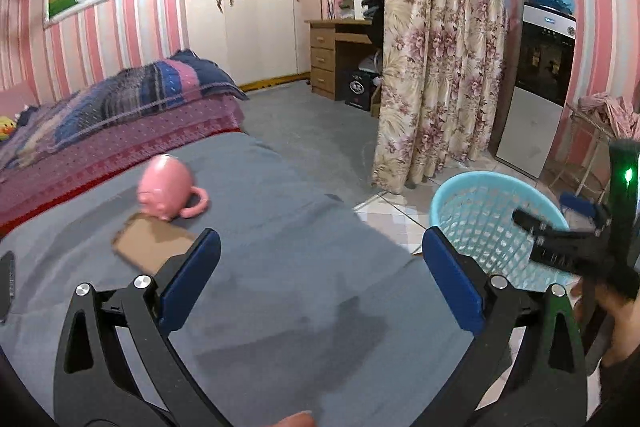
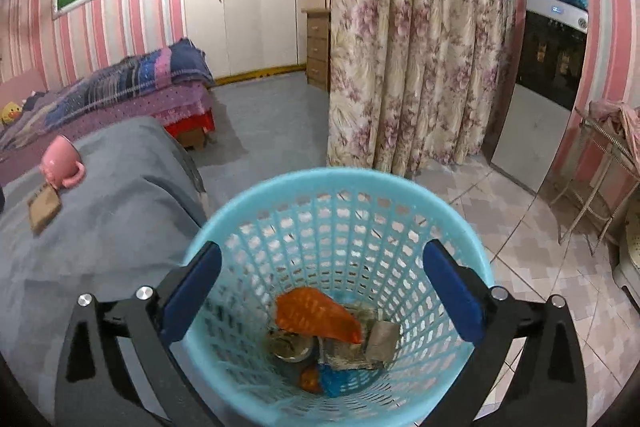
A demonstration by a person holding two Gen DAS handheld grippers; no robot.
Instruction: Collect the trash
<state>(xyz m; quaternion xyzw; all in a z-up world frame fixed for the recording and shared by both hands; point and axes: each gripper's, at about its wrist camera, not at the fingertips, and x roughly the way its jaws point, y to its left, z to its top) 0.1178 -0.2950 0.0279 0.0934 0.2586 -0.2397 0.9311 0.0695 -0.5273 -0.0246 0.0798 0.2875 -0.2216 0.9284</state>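
Left wrist view: left gripper (image 1: 320, 269) hangs with fingers spread and empty over the grey bed (image 1: 280, 307); a pink mug (image 1: 168, 193) and cardboard (image 1: 150, 245) lie ahead, the bin (image 1: 460, 203) stands past the bed's right edge. Right wrist view alone shows trash (image 2: 316, 315) inside the bin, under the right gripper (image 2: 322, 293), fingers released, empty.

Pink mug (image 1: 166, 189), cardboard (image 1: 154, 243), blue basket (image 1: 480, 215)
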